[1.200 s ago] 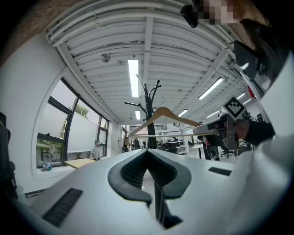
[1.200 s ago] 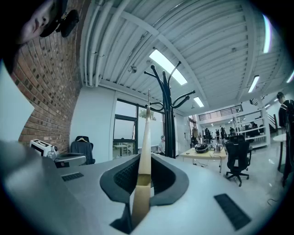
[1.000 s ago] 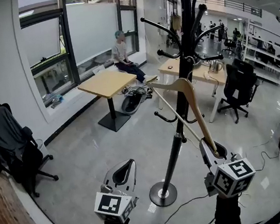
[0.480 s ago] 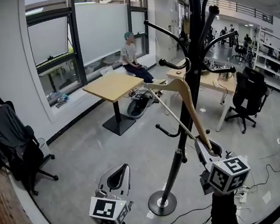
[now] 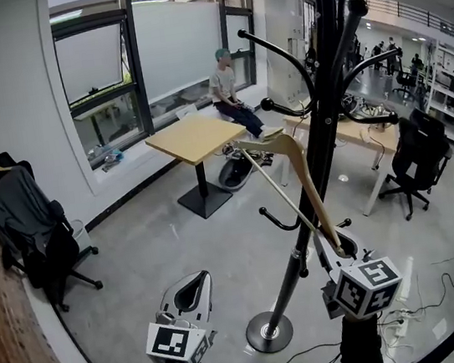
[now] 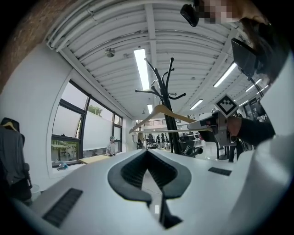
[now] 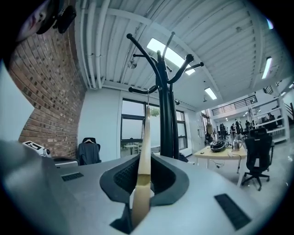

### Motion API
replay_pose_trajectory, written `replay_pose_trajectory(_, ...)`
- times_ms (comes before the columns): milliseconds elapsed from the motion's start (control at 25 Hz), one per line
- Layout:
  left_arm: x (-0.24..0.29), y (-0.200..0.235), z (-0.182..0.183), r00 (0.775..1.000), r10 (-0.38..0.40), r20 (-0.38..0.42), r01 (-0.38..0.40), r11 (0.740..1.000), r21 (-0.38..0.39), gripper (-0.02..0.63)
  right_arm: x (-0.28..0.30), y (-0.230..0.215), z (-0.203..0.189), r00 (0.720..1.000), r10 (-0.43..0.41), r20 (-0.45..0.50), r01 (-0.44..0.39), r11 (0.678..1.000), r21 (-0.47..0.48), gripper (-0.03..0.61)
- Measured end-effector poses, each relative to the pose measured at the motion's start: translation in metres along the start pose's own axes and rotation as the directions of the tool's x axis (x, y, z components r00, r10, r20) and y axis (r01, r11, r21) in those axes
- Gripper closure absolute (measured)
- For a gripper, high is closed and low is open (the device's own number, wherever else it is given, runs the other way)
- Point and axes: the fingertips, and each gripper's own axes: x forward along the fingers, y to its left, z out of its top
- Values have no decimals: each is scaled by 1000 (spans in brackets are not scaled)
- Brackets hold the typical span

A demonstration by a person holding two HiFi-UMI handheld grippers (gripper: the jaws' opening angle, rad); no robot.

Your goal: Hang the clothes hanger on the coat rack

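Observation:
A pale wooden clothes hanger (image 5: 298,178) slants up from my right gripper (image 5: 339,246), which is shut on one end of it. In the right gripper view the hanger (image 7: 144,156) runs up between the jaws, just left of the black coat rack pole (image 7: 166,110). The rack (image 5: 319,120) stands in the middle of the head view with curved hooks at several heights; the hanger crosses in front of its pole. My left gripper (image 5: 191,290) is lower left of the rack's round base (image 5: 269,332), jaws together and holding nothing. The left gripper view shows the hanger (image 6: 161,112) beside the rack (image 6: 163,98).
A wooden table (image 5: 195,139) stands behind the rack, with a person (image 5: 232,99) seated by the window. An office chair draped with dark clothes (image 5: 26,223) is at left, another chair (image 5: 418,156) and a desk (image 5: 363,131) at right. Cables (image 5: 414,305) trail on the floor.
The view has shifted, so the rack and room sit further right and a bit lower. The right gripper still holds the hanger against the rack's pole, slightly lower in frame.

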Motion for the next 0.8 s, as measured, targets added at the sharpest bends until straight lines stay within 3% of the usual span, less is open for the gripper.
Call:
replay_pose_trajectory(360, 3, -5, -2, 1000, -2, -13, 2, 1000, 8, 606, -1, -1, -7, 1000, 21, 0, -21, 1000, 14, 529)
replay_pose_trajectory(800, -15, -4, -4, 1000, -16, -7, 16, 999, -28, 606, -12, 0, -17, 999, -24, -36, 22, 999, -40, 528)
